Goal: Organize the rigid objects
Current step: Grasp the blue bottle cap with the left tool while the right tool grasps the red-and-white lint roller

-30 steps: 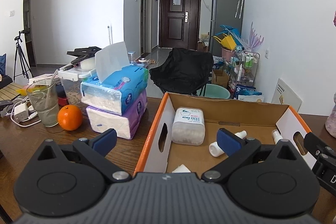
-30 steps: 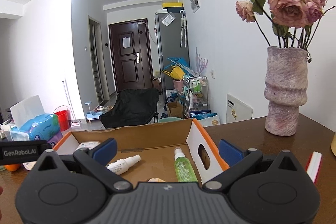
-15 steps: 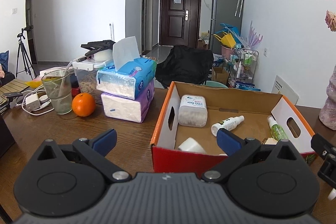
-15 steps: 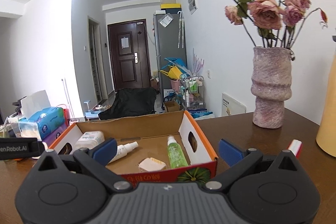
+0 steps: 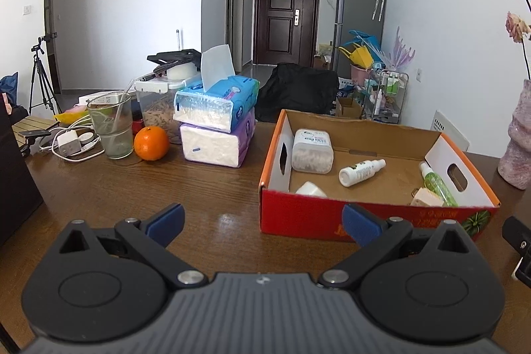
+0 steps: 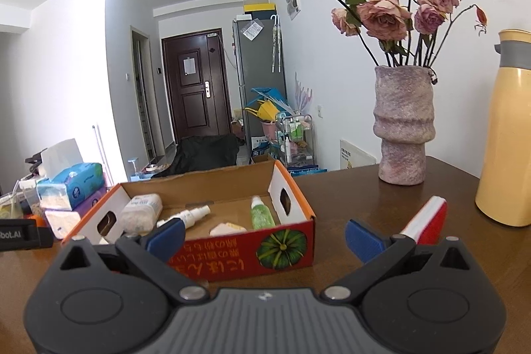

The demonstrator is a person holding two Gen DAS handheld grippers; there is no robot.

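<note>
Red cardboard box [image 6: 232,257] with watermelon print, "obot.AI" on left tool [image 6: 20,234]

- A red-fronted, open-topped cardboard box [image 6: 232,254] sat on the brown wooden table [image 6: 348,204].
- Inside the box lay a white lidded jar [image 6: 141,213], a white spray bottle [image 6: 187,216], a green spray bottle [image 6: 260,214] and a pale wedge-shaped block [image 6: 225,228].
- The right gripper [image 6: 264,236] hovered before the box, jaws wide apart and empty.
- Right of the box lay a red-and-white flat box [image 6: 428,219]; beyond stood a mauve stone vase [image 6: 401,128].
</note>
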